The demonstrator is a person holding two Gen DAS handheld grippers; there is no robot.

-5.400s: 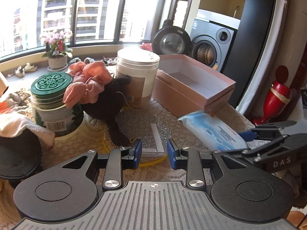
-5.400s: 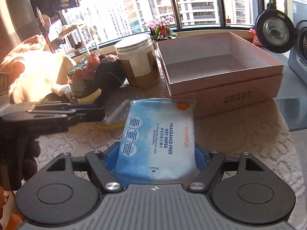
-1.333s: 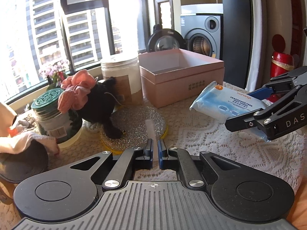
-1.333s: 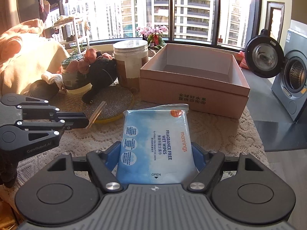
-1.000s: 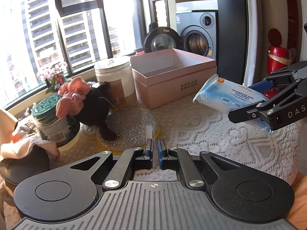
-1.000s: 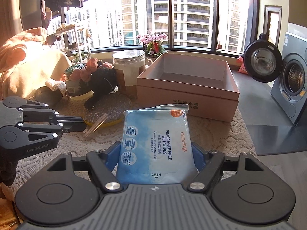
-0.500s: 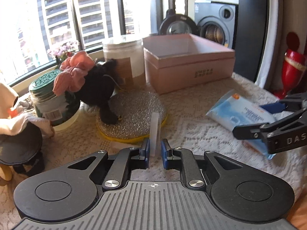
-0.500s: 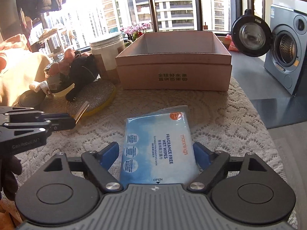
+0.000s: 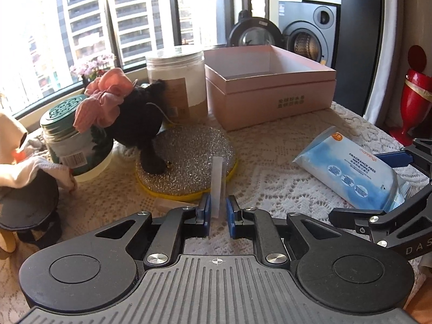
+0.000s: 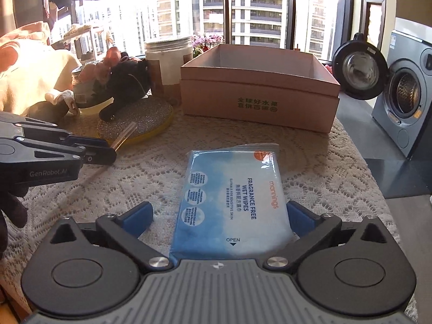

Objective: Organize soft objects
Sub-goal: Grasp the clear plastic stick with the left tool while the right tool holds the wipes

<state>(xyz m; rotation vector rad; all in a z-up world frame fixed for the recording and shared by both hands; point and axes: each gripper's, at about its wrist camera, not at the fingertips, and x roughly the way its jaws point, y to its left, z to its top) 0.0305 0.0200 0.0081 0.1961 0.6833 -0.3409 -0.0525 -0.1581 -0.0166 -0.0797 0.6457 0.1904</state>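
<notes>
A blue pack of wet wipes (image 10: 232,197) lies flat on the lace tablecloth, in front of an open pink box (image 10: 259,102). My right gripper (image 10: 218,214) straddles the pack's near end. Its jaws are opening wide and neither pad presses on the pack. In the left wrist view the pack (image 9: 351,170) sits at the right between the right gripper's fingers (image 9: 391,159). My left gripper (image 9: 217,210) has its jaws slightly apart, with a clear plastic strip (image 9: 217,178) standing loose between them. The strip leads to a glittery round pad (image 9: 189,156). A black plush toy (image 9: 140,124) with a pink scrunchie (image 9: 102,100) leans there.
A white-lidded jar (image 9: 178,81) and a green-lidded tin (image 9: 73,140) stand behind the plush toy. Cloth and a dark round object (image 9: 27,205) lie at the far left. A red vase (image 9: 415,102) stands off the table's right edge, and a washing machine (image 10: 405,94) stands beyond it.
The right gripper has come down with the wipes pack, set it on the table and spread its jaws off it. The left jaws have parted slightly around the clear strip.
</notes>
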